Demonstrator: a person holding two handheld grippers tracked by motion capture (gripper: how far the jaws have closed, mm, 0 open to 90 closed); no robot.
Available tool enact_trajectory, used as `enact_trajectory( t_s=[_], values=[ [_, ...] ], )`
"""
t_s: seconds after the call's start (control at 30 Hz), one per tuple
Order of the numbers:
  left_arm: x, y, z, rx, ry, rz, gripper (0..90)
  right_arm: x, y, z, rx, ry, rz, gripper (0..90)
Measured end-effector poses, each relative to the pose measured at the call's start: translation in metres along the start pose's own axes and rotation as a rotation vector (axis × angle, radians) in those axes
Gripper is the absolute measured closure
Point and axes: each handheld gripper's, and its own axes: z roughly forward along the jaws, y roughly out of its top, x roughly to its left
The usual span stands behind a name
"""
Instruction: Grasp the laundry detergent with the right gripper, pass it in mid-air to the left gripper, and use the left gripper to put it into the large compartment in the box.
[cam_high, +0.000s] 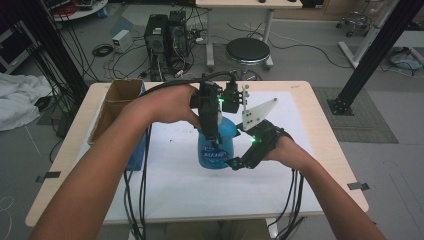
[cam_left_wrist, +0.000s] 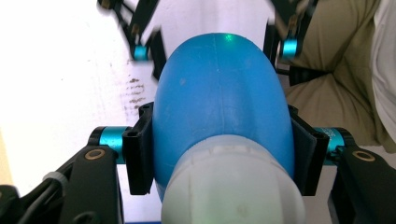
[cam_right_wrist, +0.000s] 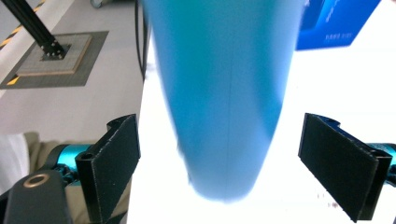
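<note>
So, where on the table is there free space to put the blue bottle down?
The white mat is bare in front of the blue bottle, toward the near table edge, and also on the far right corner behind the right gripper. It is crowded on the left: the cardboard box, the cables and the left gripper.

- The blue bottle (cam_high: 216, 145) stood mid-tabletop (cam_high: 300, 100), clamped near its top by the left gripper (cam_high: 212, 127).
- The right gripper (cam_high: 239, 162) flanked its base, fingers (cam_right_wrist: 109, 163) spread clear of both sides.
- A cardboard box (cam_high: 116, 102) blocked the left edge.
- The white sheet (cam_high: 180, 185) nearer the person lay open.
</note>
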Motion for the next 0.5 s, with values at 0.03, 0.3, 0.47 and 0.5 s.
enact_trajectory(
  t_s=[0.03, 0.3, 0.47, 0.5],
  values=[
    [0.001, -0.002, 0.000, -0.003, 0.005, -0.008, 38.0, 0.001, -0.002, -0.004, 0.006, -0.009, 0.005, 11.9],
    [0.010, -0.015, -0.005, 0.005, 0.037, -0.089, 37.9, 0.001, -0.022, -0.028, 0.237, -0.167, 0.036, 12.0],
    [0.017, -0.026, -0.008, 0.010, 0.059, -0.149, 37.8, -0.004, -0.037, -0.051, 0.271, -0.151, 0.067, 11.9],
    [0.019, -0.027, -0.008, 0.009, 0.063, -0.160, 37.9, -0.005, -0.039, -0.054, 0.279, -0.159, 0.084, 11.7]
  ],
)
